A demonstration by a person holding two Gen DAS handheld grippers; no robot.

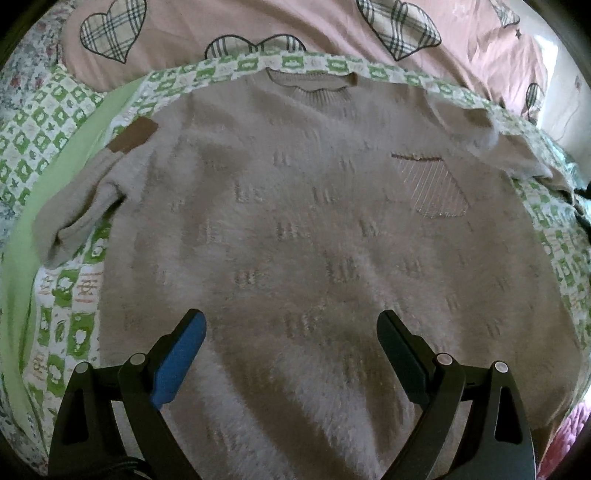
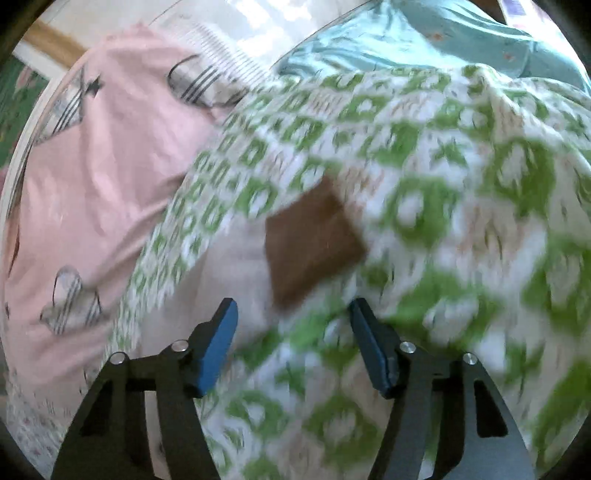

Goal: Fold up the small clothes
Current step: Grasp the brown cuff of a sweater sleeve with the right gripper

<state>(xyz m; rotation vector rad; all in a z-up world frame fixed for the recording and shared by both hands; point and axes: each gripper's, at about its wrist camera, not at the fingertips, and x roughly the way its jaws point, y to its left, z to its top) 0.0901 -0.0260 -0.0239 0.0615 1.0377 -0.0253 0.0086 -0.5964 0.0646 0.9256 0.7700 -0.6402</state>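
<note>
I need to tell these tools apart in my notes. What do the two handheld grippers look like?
Both look alike. The left gripper has black angular linkage arms with triangular cut-outs, round silver pivot pins, and flat blue pads lining the inner faces of its fingers. The right gripper has the same black frame, silver pins and blue pads. No hand or sleeve shows.

Soft daylight falls across the bed; glare whitens the window area [image 2: 258, 22] at top. The right wrist view smears with motion blur, the sweater [image 1: 314, 240] is slightly soft, and fisheye edges bend into dark corners.
</note>
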